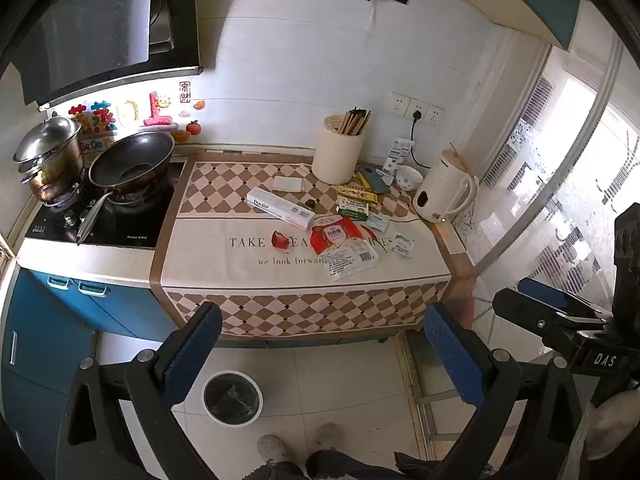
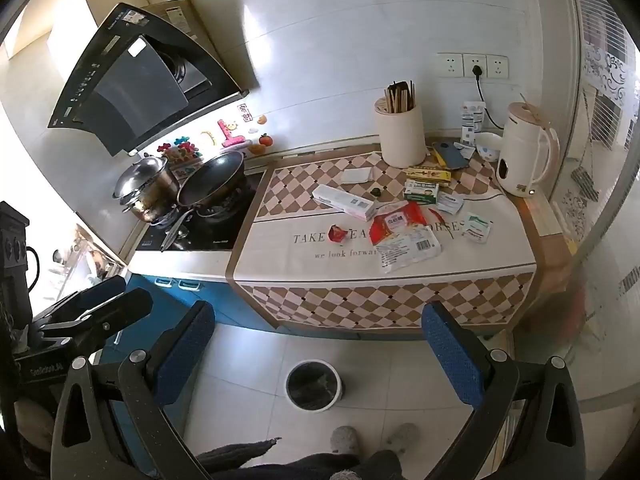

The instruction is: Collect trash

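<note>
Trash lies on the cloth-covered counter (image 1: 224, 256): a crumpled red wrapper (image 1: 281, 239), a red packet (image 1: 338, 235), a clear barcode bag (image 1: 352, 261), a white "Doctor" box (image 1: 280, 208), a green box (image 1: 353, 209), a yellow box (image 1: 357, 193) and small sachets (image 1: 403, 245). The same pile shows in the right wrist view (image 2: 404, 236). A white trash bin (image 1: 233, 398) with a dark liner stands on the floor below (image 2: 315, 385). My left gripper (image 1: 322, 350) and right gripper (image 2: 318, 350) are open and empty, held back from the counter above the floor.
A wok (image 1: 132, 164) and steel pot (image 1: 52, 156) sit on the stove at left. A utensil holder (image 1: 338, 152), phone (image 1: 374, 179), bowl (image 1: 409, 178) and kettle (image 1: 442, 192) stand at the counter's back right. A glass door (image 1: 560, 200) is right. Feet show below.
</note>
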`<state>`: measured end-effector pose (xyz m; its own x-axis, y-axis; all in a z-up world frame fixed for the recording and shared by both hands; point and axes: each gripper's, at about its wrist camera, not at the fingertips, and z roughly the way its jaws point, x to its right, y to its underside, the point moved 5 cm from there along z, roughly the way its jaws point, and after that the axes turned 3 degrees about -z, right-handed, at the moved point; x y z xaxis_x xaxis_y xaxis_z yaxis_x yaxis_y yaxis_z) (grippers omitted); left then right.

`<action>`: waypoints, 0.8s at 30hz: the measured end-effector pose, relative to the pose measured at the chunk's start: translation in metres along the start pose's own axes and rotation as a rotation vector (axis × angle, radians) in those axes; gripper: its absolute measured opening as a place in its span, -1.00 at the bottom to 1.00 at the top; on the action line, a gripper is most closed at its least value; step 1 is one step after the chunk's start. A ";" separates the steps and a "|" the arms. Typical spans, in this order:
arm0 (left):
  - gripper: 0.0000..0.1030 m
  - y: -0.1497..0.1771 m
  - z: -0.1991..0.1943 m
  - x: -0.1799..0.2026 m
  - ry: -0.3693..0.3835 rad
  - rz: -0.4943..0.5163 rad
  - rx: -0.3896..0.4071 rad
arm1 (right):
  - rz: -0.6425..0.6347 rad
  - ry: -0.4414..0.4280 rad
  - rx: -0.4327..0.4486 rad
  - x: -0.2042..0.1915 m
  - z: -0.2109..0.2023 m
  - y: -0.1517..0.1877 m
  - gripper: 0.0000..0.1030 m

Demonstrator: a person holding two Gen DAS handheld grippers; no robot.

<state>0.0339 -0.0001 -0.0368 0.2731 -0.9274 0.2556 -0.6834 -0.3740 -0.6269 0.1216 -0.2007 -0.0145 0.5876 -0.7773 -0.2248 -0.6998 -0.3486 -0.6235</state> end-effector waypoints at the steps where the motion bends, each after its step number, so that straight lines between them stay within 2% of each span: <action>1: 1.00 0.000 0.000 0.000 -0.001 0.001 0.001 | 0.000 0.001 -0.001 0.001 0.000 0.000 1.00; 24: 1.00 -0.003 0.000 0.006 0.009 -0.002 0.003 | -0.008 -0.008 0.001 -0.002 -0.001 0.000 1.00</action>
<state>0.0377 -0.0047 -0.0332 0.2683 -0.9265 0.2639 -0.6805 -0.3762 -0.6288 0.1200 -0.1994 -0.0127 0.5964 -0.7703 -0.2255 -0.6945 -0.3545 -0.6261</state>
